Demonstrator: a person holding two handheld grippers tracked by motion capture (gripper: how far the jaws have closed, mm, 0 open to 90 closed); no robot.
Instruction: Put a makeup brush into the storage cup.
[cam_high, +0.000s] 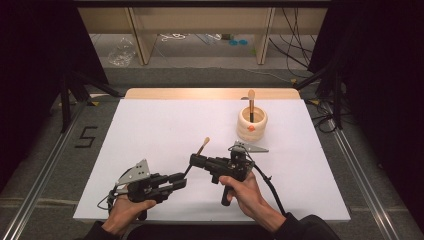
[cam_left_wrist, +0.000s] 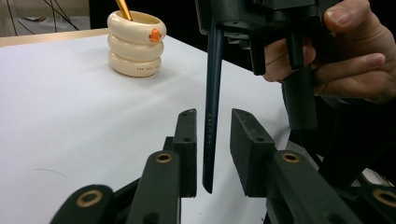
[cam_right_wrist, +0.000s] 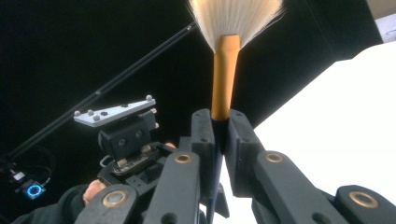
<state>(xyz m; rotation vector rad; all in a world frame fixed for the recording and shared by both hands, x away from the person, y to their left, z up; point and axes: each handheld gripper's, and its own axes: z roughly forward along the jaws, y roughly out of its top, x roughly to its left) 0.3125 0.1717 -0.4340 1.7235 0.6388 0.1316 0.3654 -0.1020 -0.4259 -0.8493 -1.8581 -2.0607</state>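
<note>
Seen from above: a white table top (cam_high: 150, 135) with two hand-held grippers at its near edge.

Right gripper (cam_high: 196, 161), near centre, clamped shut on a makeup brush (cam_high: 202, 148). Brush tilted, pale bristle tip pointing up and away toward the far side, dark handle end (cam_left_wrist: 208, 140) reaching out leftward toward the other gripper. In the right gripper view: jaws pressed on both sides of the brush where the orange ferrule (cam_right_wrist: 222, 77) meets the dark handle, white bristles (cam_right_wrist: 236, 16) fanned out above.

Left gripper (cam_high: 176, 182), near left, held in the left hand (cam_high: 131, 205), jaws parted. In the left gripper view: dark brush handle hanging down between the two open jaws, its tip level with them, touching neither as far as can be told. Right hand (cam_left_wrist: 341, 56) close behind, wrapped round the right gripper's grip.

Far right on the table: a cream ringed holder (cam_high: 252, 124) with a small orange mark on its front, standing upright, well apart from both grippers. Second brush (cam_high: 251, 104) standing in it, tip up.

Beyond the table: grey floor, cables, wooden shelf legs.
</note>
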